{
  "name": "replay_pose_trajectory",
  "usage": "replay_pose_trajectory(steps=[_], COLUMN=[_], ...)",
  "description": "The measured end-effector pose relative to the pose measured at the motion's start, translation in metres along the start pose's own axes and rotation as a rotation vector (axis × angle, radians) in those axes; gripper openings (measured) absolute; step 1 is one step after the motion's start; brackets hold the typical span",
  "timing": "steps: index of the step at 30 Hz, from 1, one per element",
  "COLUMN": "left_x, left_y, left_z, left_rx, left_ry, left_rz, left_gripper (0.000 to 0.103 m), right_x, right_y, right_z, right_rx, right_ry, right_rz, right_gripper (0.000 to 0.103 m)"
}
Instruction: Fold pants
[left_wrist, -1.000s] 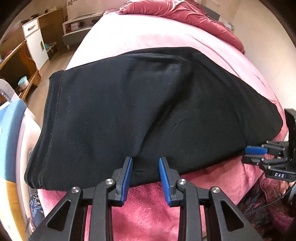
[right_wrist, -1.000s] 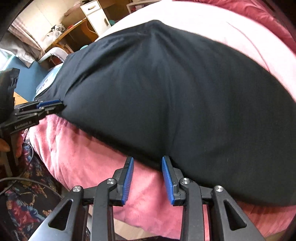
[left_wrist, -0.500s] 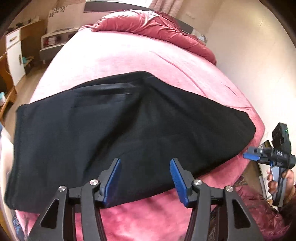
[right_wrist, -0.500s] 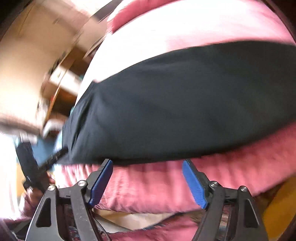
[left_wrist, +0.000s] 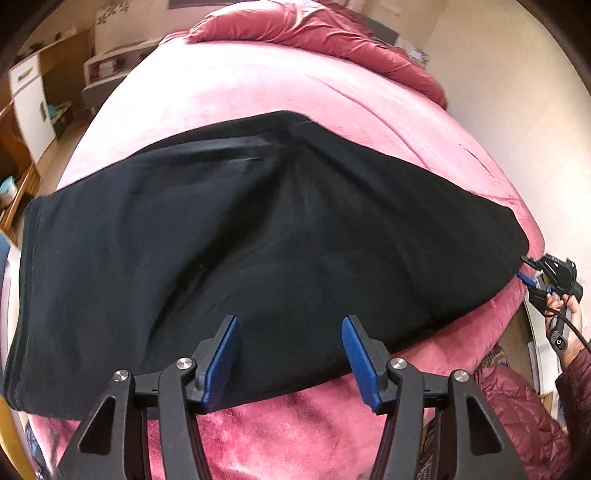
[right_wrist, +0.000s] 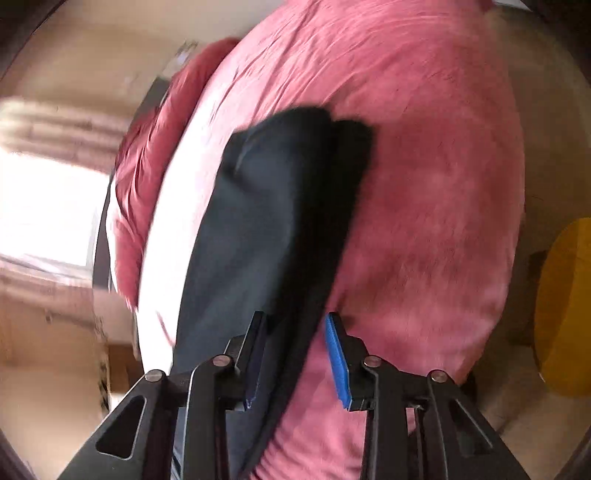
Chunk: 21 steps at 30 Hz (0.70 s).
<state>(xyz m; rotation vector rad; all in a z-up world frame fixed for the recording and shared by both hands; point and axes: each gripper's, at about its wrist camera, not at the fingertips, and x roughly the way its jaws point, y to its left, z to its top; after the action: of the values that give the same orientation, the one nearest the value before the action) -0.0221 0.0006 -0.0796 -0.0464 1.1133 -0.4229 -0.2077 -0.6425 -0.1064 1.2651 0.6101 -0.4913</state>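
The black pants (left_wrist: 258, 240) lie spread across the pink bed (left_wrist: 295, 92), folded lengthwise. My left gripper (left_wrist: 290, 354) is open over the pants' near edge and holds nothing. My right gripper (left_wrist: 526, 273) shows at the pants' right end in the left wrist view. In the right wrist view my right gripper (right_wrist: 295, 354) is open, rolled sideways, with the pants' end (right_wrist: 280, 221) between its jaws; the view is blurred.
A rumpled red duvet (left_wrist: 332, 33) lies at the bed's far end. A white and wood cabinet (left_wrist: 29, 99) and a low shelf (left_wrist: 107, 70) stand left of the bed. A wall (left_wrist: 517, 74) runs along the right. A yellow object (right_wrist: 565, 306) sits right of the bed.
Both grippers opened and let go of the pants' near edge. The left one pulled back. The right one swung to the pants' right end and rolled sideways.
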Motion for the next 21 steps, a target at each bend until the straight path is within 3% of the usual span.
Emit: replay_pose_trajectory(steps=[9, 11, 12, 16, 21], left_x=[0.004, 0.005, 0.006, 0.010, 0.013], left_y=[0.005, 0.005, 0.005, 0.006, 0.002], left_z=[0.003, 0.003, 0.004, 0.006, 0.009], left_rx=[-0.032, -0.034, -0.034, -0.038, -0.034], left_ry=[0.025, 0.032, 0.036, 0.044, 0.046], left_rz=[-0.011, -0.012, -0.016, -0.005, -0.001], left_gripper=[0.058, 0.058, 0.058, 0.061, 0.061], right_x=[0.011, 0.017, 0.020, 0.014, -0.011], right_y=[-0.005, -0.001, 0.004, 0.035, 0.095], right_z=[0.051, 0.058, 0.061, 0.058, 0.038], right_rx=[0.050, 0.043, 0.029, -0.139, -0.356], right_ry=[-0.062, -0.064, -0.065, -0.079, -0.058], right_rz=[-0.009, -0.029, -0.038, -0.071, 0.030], right_gripper=[0.034, 0.029, 0.021, 0.014, 0.013])
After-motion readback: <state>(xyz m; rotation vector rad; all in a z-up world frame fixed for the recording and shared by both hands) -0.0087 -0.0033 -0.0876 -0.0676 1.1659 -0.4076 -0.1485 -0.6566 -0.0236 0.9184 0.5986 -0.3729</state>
